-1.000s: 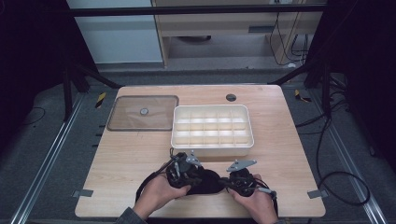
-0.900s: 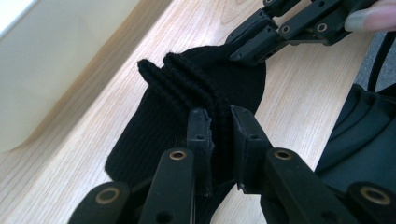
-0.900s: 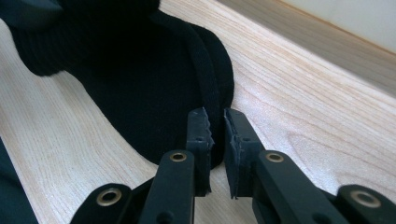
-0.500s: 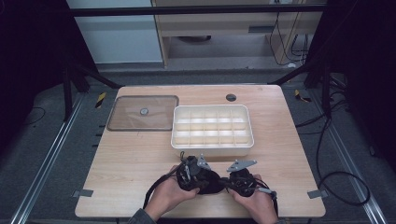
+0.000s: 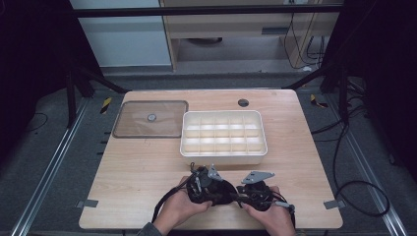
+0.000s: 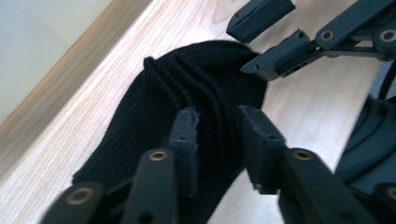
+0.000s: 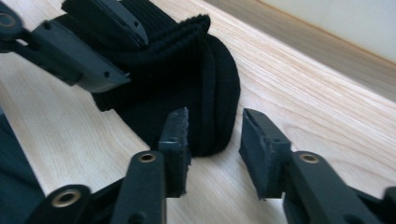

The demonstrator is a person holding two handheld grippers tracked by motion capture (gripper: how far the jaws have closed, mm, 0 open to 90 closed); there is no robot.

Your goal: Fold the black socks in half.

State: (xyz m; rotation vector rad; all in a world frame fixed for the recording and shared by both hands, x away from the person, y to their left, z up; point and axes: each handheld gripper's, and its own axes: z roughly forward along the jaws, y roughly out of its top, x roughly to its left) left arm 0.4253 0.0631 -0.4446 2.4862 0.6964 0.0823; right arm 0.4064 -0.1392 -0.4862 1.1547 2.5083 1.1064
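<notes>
A black ribbed knit cloth lies bunched on the wooden table near its front edge, between my two hand-held grippers. My left gripper points right at it, and in the left gripper view that gripper stands open, its jaws astride the raised folds of the cloth. My right gripper points left. In the right gripper view it is open around the cloth's rounded edge. Each view shows the other gripper's jaws at the cloth's far side.
A white compartment tray sits just behind the grippers at mid-table. A clear flat lid lies to its left. A round cable hole is near the table's far edge. Bare wood extends left and right of the hands.
My left hand and gripper have slid right and a little nearer the front edge, closing in on the cloth. The right gripper has stayed in place.
</notes>
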